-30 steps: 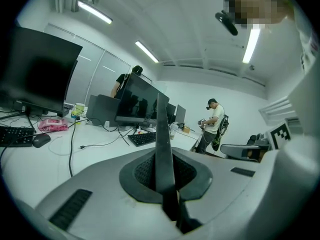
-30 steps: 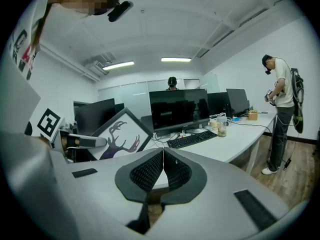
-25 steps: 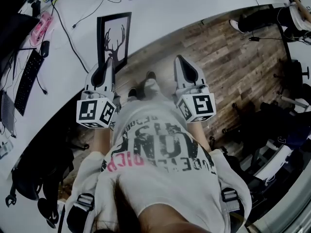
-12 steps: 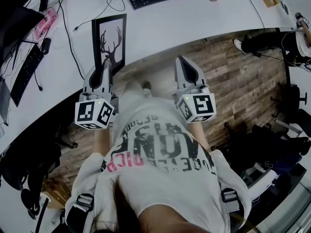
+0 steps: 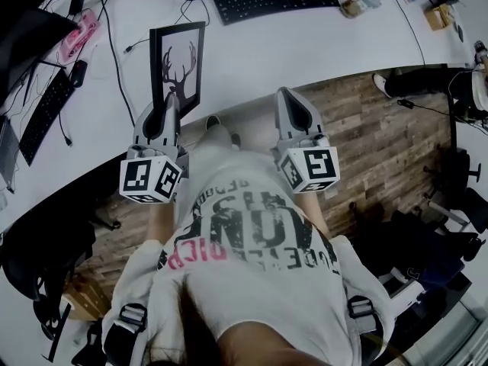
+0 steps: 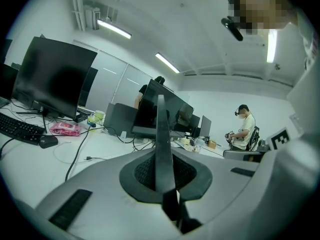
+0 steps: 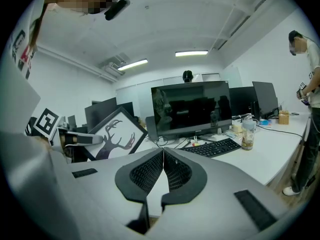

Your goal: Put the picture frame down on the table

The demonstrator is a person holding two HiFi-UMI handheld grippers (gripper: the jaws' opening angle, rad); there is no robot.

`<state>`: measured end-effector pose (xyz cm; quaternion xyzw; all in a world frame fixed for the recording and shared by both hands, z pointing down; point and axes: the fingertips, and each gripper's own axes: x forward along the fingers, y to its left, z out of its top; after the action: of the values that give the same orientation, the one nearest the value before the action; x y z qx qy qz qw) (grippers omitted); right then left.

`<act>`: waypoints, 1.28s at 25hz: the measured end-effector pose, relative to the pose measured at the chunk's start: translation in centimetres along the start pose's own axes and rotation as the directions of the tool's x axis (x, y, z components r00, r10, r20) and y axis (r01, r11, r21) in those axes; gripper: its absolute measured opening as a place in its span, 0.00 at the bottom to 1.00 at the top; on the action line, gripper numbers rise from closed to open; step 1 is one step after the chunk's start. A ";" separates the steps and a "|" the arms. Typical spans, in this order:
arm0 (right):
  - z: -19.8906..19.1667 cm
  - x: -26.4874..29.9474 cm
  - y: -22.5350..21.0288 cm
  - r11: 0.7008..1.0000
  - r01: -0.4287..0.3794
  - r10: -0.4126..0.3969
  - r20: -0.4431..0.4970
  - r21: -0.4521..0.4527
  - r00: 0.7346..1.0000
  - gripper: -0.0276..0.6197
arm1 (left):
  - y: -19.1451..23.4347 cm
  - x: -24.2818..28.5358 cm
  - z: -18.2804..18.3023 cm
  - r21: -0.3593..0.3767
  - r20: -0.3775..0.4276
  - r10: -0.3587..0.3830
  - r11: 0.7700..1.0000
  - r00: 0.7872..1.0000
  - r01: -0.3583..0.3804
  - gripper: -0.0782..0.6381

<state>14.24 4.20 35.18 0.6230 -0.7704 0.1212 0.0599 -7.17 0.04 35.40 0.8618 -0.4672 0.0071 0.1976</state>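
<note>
While the left gripper (image 5: 169,101) pinches the black rectangular deer-print picture frame (image 5: 177,59) at 11 o'clock by the white table (image 5: 305,44), the right gripper (image 5: 285,94) has its jaws pressed together, empty.

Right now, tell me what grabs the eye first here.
The black picture frame with a stag silhouette stands out, clamped at its near edge by the left gripper over the white table. Beside it the right gripper hangs shut and empty above the wooden floor.
</note>
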 end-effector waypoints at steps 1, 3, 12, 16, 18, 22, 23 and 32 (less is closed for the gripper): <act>0.3 0.7 0.0 1.000 0.000 0.000 0.000 0.002 1.000 0.05 | 0.4 0.5 0.3 -0.003 -0.001 -0.002 1.000 1.000 0.002 0.12; 1.1 2.2 0.2 1.000 -0.003 0.003 0.003 0.003 1.000 0.05 | 1.2 1.4 1.1 -0.006 -0.004 -0.009 1.000 1.000 0.009 0.12; 2.5 6.9 1.0 1.000 0.013 -0.013 -0.001 0.000 1.000 0.05 | 4.4 4.6 3.5 0.002 -0.008 -0.038 0.999 0.999 0.038 0.12; 2.3 7.9 0.9 1.000 0.020 -0.020 -0.015 0.002 1.000 0.05 | 5.3 4.9 3.5 -0.009 -0.015 -0.032 0.999 0.999 0.032 0.12; 2.2 8.3 1.0 1.000 0.018 -0.018 -0.020 0.002 1.000 0.05 | 5.6 4.8 3.3 -0.014 -0.021 -0.026 1.000 0.999 0.026 0.12; 1.9 8.8 1.5 1.000 0.006 -0.006 -0.026 0.006 1.000 0.05 | 6.4 4.4 2.9 -0.020 -0.035 -0.012 1.000 0.999 0.012 0.12; 1.8 8.8 1.6 1.000 0.003 -0.002 -0.030 0.007 1.000 0.05 | 6.6 4.3 2.8 -0.023 -0.036 -0.007 1.000 0.999 0.007 0.12; 2.2 9.7 1.0 0.999 -0.054 0.054 -0.031 0.005 0.998 0.05 | 6.0 4.0 2.5 -0.038 -0.030 0.042 0.998 0.999 -0.043 0.12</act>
<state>11.27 -5.33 35.29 0.6001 -0.7858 0.1340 0.0674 -10.16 -6.94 35.83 0.8476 -0.4823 0.0148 0.2208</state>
